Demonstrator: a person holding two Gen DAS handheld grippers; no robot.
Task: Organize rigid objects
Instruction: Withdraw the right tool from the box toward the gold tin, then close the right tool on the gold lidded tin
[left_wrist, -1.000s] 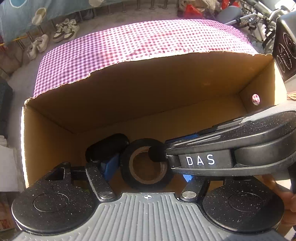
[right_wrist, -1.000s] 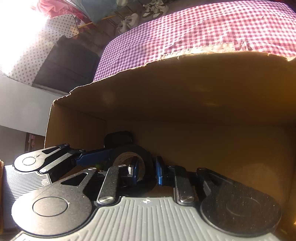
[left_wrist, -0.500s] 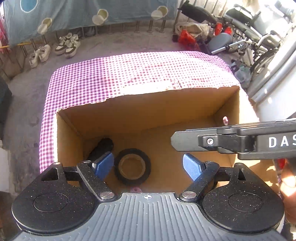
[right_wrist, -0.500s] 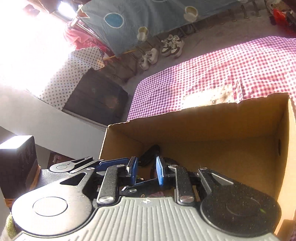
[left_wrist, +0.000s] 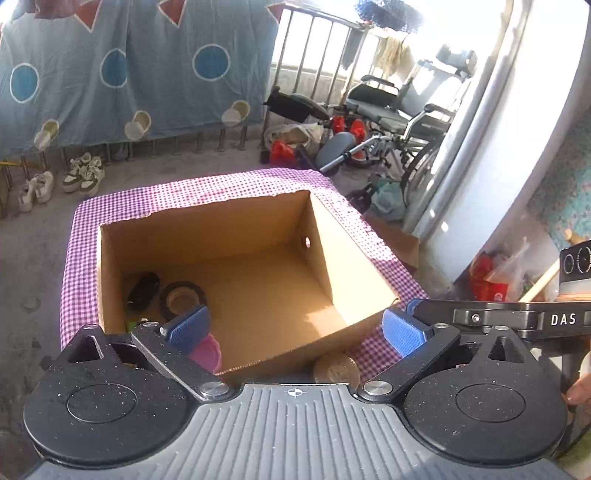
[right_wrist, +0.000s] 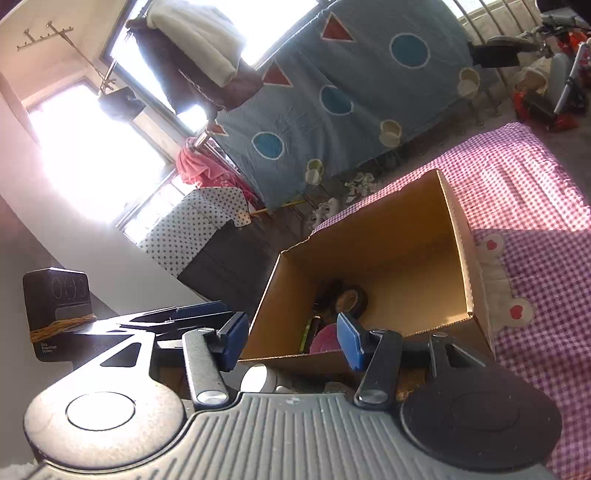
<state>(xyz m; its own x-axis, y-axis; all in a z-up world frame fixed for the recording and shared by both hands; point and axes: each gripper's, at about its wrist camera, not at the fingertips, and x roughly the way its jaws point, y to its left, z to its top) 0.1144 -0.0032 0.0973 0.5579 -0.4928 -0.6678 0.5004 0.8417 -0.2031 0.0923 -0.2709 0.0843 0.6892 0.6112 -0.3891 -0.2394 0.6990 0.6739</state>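
Observation:
An open cardboard box (left_wrist: 221, 229) stands on a purple checked tablecloth (left_wrist: 207, 184). In its near left corner lie a black tape roll (left_wrist: 183, 295), a black object (left_wrist: 143, 291), a pink item (left_wrist: 205, 352) and something green (left_wrist: 131, 326). My left gripper (left_wrist: 295, 330) hangs above the box's near edge, its jaws opening wide with nothing between them. My right gripper (right_wrist: 291, 341) hovers over the near rim of the box (right_wrist: 388, 236), jaws opening, also empty. The tape roll (right_wrist: 351, 301) and the pink item (right_wrist: 325, 339) show inside.
A round brownish thing (left_wrist: 336, 369) lies on the cloth just outside the box's near side. A wheelchair (left_wrist: 399, 122) and clutter stand at the back right, shoes (left_wrist: 83, 173) on the floor at left. A blue patterned sheet (left_wrist: 129, 74) hangs behind.
Both grippers have pulled up and back out of the box, leaving the tape roll on its floor. Both sets of jaws have spread wider.

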